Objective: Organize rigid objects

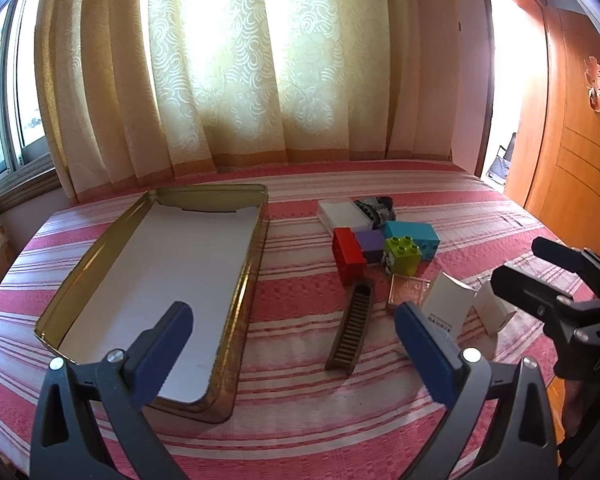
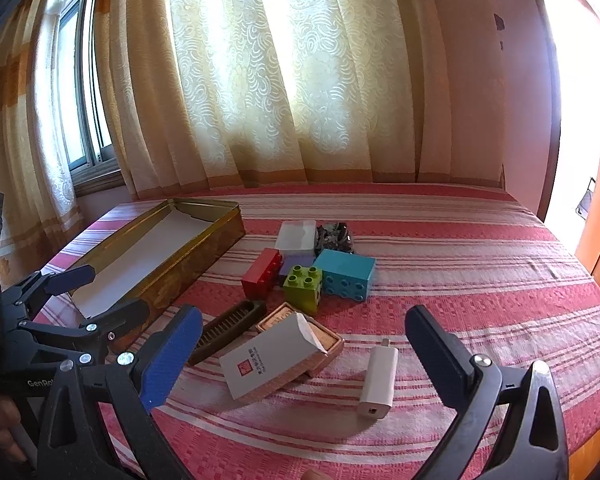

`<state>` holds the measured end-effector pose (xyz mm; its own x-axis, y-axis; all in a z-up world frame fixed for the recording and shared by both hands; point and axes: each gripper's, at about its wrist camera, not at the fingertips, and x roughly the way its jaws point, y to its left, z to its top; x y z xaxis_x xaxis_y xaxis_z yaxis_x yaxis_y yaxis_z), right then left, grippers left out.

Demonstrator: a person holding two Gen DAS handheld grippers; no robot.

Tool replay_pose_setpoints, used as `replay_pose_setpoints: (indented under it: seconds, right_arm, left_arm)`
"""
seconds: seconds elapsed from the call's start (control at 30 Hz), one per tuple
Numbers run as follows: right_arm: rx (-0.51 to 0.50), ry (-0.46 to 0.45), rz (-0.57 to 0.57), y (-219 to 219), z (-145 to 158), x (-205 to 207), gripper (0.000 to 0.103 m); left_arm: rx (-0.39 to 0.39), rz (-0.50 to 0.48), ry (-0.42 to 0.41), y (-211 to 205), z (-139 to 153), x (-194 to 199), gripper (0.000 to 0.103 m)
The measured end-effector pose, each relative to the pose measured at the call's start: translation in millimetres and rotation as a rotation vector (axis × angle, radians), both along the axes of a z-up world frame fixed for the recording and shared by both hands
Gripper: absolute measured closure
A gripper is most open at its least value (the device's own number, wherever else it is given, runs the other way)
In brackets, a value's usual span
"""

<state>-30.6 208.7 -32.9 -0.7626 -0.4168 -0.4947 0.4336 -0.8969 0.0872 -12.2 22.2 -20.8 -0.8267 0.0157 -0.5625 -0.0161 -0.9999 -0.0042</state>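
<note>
The loose objects lie in a cluster right of centre in the left wrist view: a red brick (image 1: pixel 348 255), purple block (image 1: pixel 370 244), green brick (image 1: pixel 401 255) and blue brick (image 1: pixel 414 236) packed together, a clear box (image 1: pixel 342 216) and a dark patterned bundle (image 1: pixel 376 206) behind them, and lower down a brown comb (image 1: pixel 352 328), a copper square (image 1: pixel 410 290), a white carton (image 1: pixel 448 308) and a white charger (image 2: pixel 376 380). In the right wrist view the carton leans on the copper square, and the charger lies apart, lower centre. The tin (image 1: pixel 236 312) sits at left of the frame on the striped cloth (image 1: pixel 300 420), lid off; it holds only a white liner, none of the objects. So the sorting seems not yet begun, and this looks like the approach to a first pick. The left gripper (image 1: pixel 294 342) hangs wide and holds nothing, between the tin's near corner and the comb. The right gripper (image 2: pixel 304 348) is also wide and bare, with the carton and charger between its fingers' lines. The next move likely calls for lowering over one piece, closing squarely on it, then carrying it over the tin's rim.
</note>
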Motion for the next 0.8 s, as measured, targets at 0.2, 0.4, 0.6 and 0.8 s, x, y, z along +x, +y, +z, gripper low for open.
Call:
replay_pose_setpoints:
  seconds: [0.2,0.4,0.6,0.8]
  right_arm:
    - [-0.009,-0.026,-0.036,19.4,-10.7,-5.5,0.001]
    - [-0.041,-0.071,-0.104,50.4,-27.8,-17.5,0.001]
    - [-0.076,-0.109,-0.113,67.9,-41.6,-23.3,0.001]
    - [-0.111,-0.132,-0.116,79.4,-49.0,-26.9,0.004]
  left_arm:
    - [0.015,-0.046,-0.025,17.5,-12.1,-9.1,0.0]
    - [-0.016,-0.114,-0.043,46.9,-25.1,-14.5,0.001]
    - [-0.021,-0.199,-0.092,76.2,-37.3,-24.5,0.004]
    - [-0.044,-0.251,-0.121,92.7,-39.3,-32.3,0.025]
